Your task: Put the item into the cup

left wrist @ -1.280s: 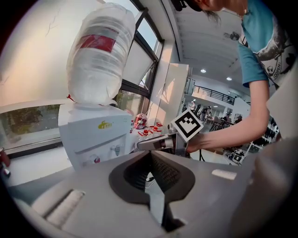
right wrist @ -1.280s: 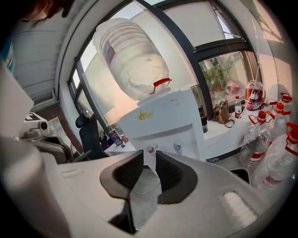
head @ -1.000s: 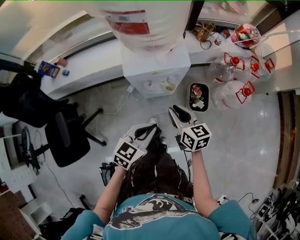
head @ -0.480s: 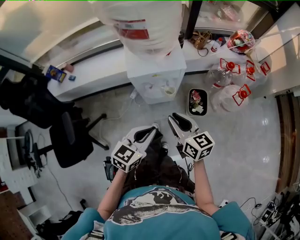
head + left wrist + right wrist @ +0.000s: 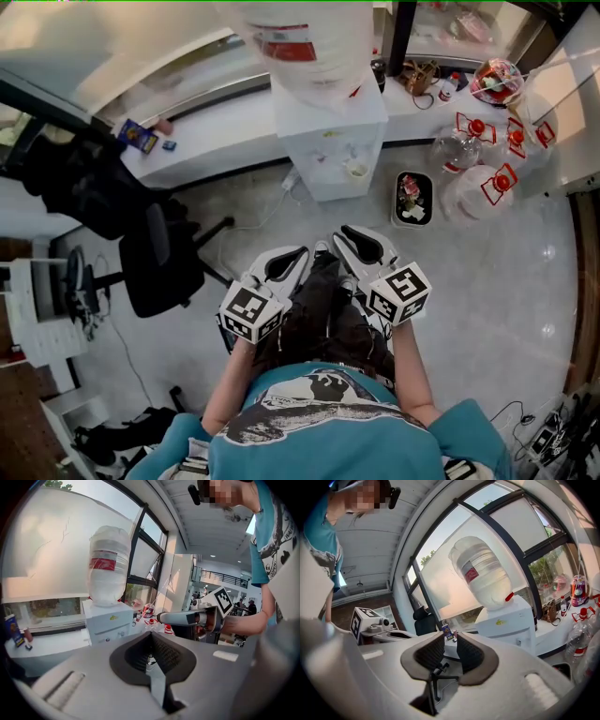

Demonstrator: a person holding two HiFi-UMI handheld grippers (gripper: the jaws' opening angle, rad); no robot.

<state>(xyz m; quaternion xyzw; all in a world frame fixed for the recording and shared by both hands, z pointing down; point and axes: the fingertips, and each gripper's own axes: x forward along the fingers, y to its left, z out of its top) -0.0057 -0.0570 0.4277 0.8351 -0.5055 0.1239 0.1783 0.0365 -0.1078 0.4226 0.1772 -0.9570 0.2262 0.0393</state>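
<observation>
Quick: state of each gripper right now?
Left gripper: jaws shut, holding nothing.
Right gripper: jaws slightly open, holding nothing.

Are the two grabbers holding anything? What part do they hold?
Nothing is held. The left gripper has its jaws together with nothing between them. The right gripper has its jaws a little apart, and the gap is empty.

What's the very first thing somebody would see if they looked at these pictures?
Most likely the huge water bottle standing upside down on the white dispenser, straight ahead of the person. Next come the two tools held out in front, the left tool and the right tool, each carrying a black-and-white marker cube and holding nothing.
</observation>
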